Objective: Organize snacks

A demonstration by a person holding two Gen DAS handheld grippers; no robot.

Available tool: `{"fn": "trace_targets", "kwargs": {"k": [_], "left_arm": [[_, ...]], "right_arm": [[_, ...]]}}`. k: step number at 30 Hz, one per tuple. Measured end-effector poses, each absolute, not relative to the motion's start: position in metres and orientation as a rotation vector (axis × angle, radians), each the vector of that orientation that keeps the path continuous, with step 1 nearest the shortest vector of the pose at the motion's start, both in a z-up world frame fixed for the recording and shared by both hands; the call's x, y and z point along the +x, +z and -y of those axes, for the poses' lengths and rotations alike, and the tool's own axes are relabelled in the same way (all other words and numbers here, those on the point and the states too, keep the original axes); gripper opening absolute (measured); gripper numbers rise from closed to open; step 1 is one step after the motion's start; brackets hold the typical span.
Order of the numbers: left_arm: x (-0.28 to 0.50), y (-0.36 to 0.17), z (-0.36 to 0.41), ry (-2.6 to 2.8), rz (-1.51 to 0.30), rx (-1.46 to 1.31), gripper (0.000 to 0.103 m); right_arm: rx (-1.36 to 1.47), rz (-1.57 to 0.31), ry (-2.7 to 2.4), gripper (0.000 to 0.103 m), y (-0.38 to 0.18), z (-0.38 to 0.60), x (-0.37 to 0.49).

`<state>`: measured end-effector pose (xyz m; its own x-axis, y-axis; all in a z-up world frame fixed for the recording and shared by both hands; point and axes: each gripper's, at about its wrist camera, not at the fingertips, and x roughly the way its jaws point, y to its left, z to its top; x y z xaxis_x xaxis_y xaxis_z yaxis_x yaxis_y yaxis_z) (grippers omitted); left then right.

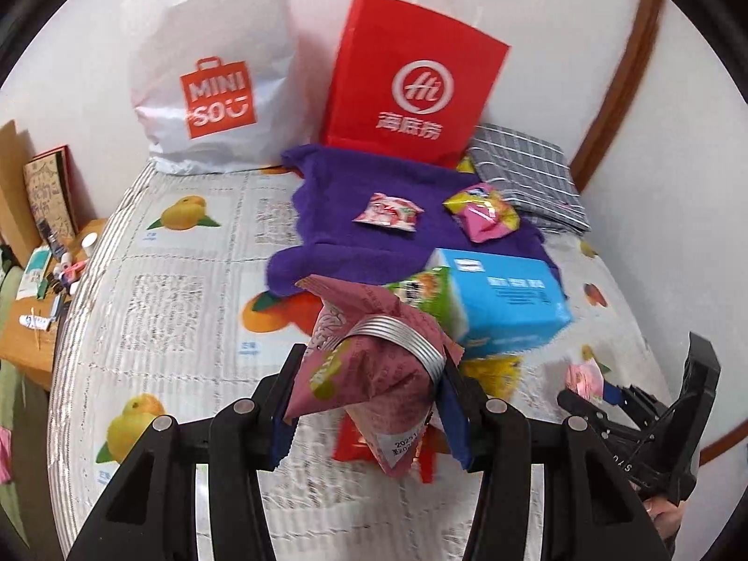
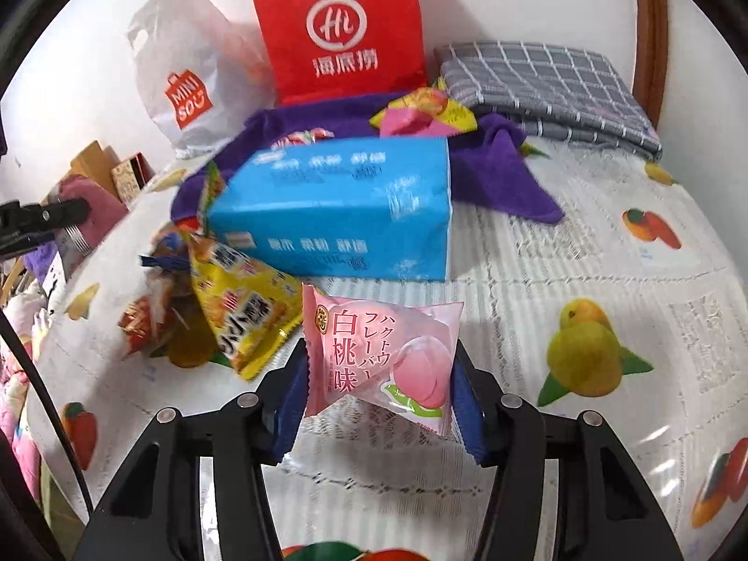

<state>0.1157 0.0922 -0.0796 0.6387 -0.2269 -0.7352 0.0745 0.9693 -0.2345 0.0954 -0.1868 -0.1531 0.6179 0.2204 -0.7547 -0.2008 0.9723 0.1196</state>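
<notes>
The left tongs [image 1: 369,374] are closed on a dark pink snack packet [image 1: 374,374], its two blue-padded fingers pressing the packet's sides; a silver ribbed band [image 1: 402,339] wraps around the packet's upper part. The packet hangs clear above the bed [image 1: 177,327], which is covered in a white cloth printed with fruit.

The right tongs [image 2: 378,374] are closed on a pale pink peach-flavour packet [image 2: 381,357], held upright between the blue pads with its printed face toward the camera.

Just ahead of the right tongs lies a blue box [image 2: 336,210] on its side. To the left of those tongs, beside the box, sits a loose heap of packets with a yellow snack bag [image 2: 243,313] on top. Beyond the box spreads a purple towel [image 2: 495,173], and a yellow-and-pink packet [image 2: 420,112] rests on its far edge. In the left wrist view a small red-and-white packet [image 1: 388,210] also lies on the towel, ahead of the left tongs.

Farthest from both tongs, against the wall, stand a red paper bag [image 2: 336,28] and, to its left, a white plastic shopping bag [image 2: 187,79]. A folded grey checked cloth [image 2: 547,89] lies to the right of the red bag. At the far left of the left tongs, a wooden worktop [image 1: 28,327] beside the bed carries small clutter.
</notes>
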Motion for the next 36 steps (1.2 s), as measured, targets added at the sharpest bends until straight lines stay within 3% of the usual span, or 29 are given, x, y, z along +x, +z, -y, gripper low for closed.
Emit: {"fn": "trace_targets", "kwargs": {"k": [15, 36], "left_arm": [[0.105, -0.064, -0.041, -0.295, -0.844, -0.163, 0.049], [0.133, -0.056, -0.008, -0.358, -0.850, -0.131, 0.049]], "right_arm": [[0.004, -0.723, 0.250, 0.055, -0.091, 0.179, 0.076], [-0.052, -0.666, 0.244, 0.055, -0.065, 0.171, 0.097]]}}
